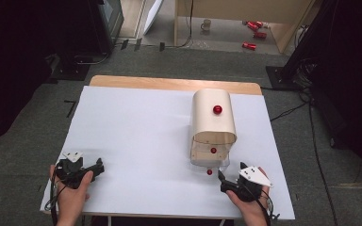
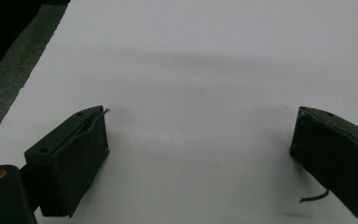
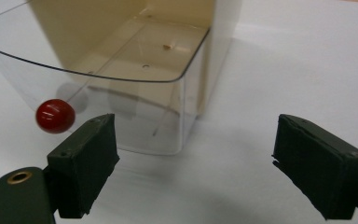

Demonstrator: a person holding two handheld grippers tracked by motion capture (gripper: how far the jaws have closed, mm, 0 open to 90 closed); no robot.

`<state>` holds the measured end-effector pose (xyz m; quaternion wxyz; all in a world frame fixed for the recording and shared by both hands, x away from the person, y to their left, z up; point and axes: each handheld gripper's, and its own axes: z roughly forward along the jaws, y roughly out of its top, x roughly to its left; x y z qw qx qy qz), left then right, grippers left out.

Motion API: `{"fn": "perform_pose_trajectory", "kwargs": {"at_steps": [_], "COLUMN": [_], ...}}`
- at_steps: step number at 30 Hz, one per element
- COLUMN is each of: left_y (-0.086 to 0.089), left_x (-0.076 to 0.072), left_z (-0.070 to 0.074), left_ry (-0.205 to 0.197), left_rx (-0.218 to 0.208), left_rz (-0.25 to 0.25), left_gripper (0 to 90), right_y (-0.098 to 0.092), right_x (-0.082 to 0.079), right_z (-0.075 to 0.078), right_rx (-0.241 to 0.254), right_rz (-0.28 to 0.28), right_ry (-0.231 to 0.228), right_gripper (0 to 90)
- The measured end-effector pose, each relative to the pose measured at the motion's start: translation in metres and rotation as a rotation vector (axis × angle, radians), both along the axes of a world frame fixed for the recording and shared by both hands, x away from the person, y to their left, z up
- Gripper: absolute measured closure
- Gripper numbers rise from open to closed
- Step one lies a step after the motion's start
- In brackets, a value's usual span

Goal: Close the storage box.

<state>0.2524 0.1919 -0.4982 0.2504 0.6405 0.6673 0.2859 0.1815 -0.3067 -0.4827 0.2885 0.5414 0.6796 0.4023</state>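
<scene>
White tabletop [image 1: 136,141] carried the cream bread box [image 1: 212,117] right of centre; your right gripper [image 3: 193,161] and left gripper [image 2: 198,154] stood released, so its probably light, slippery clear front called for the red knob [image 3: 55,115].

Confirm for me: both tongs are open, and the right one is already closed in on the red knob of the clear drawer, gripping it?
Not quite. The right tongs are open but grip nothing: in the right gripper view the red knob on the clear drawer sits apart from the jaws, beyond and to the side of one of them. The left tongs are open too, over bare table.
</scene>
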Motion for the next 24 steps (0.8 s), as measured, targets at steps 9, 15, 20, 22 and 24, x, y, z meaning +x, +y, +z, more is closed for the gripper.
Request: {"fn": "perform_pose_trajectory", "kwargs": {"at_steps": [9, 15, 20, 22, 24], "left_y": [0.000, 0.000, 0.000, 0.000, 0.000], "left_x": [0.000, 0.000, 0.000, 0.000, 0.000], "left_z": [0.000, 0.000, 0.000, 0.000, 0.000], "left_ry": [0.000, 0.000, 0.000, 0.000, 0.000], "left_rx": [-0.001, 0.000, 0.000, 0.000, -0.001], "left_rz": [0.001, 0.001, 0.000, 0.001, 0.000], "left_gripper": [4.3, 4.3, 4.3, 4.3, 4.3], "right_y": [0.001, -0.004, -0.009, -0.011, -0.015], "right_x": [0.017, 0.026, 0.029, 0.028, 0.027], "right_z": [-0.005, -0.005, -0.006, -0.005, -0.004], "right_rx": [-0.007, 0.031, 0.051, 0.055, 0.069], "right_rz": [-0.037, -0.072, -0.076, -0.086, -0.095], "right_ry": [-0.003, -0.022, -0.023, -0.027, -0.019], "right_gripper": [14.1, 15.3, 15.0, 16.1, 17.2]}}
